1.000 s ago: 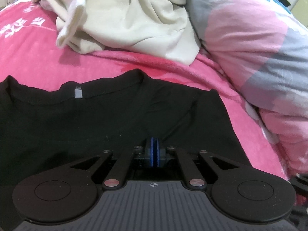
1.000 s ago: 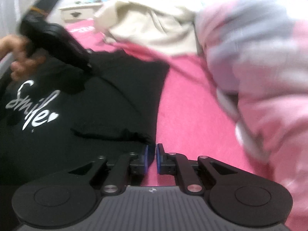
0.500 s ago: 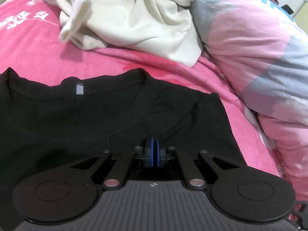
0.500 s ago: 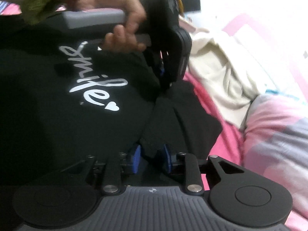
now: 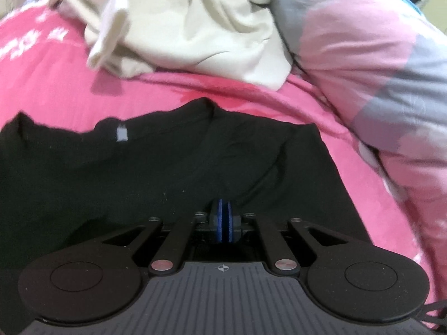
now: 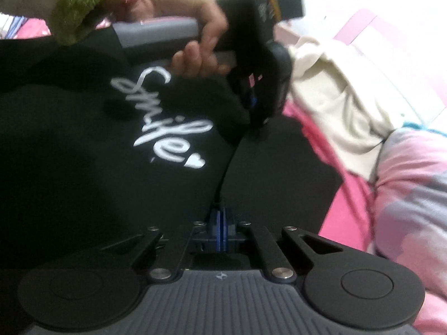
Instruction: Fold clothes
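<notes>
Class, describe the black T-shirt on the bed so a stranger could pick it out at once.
Start from the bright pink bedsheet. Below the heap of cream clothes and left of the pink and grey quilt lies the black T-shirt. It is the only dark garment, with "Smile" and a small heart in white script.

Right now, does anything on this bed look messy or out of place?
Yes. A cream garment lies crumpled in a heap on the pink sheet, past the black T-shirt's collar, unfolded. The T-shirt itself is bunched where the left gripper and right gripper pinch it. Nothing looks spilled or torn.
</notes>
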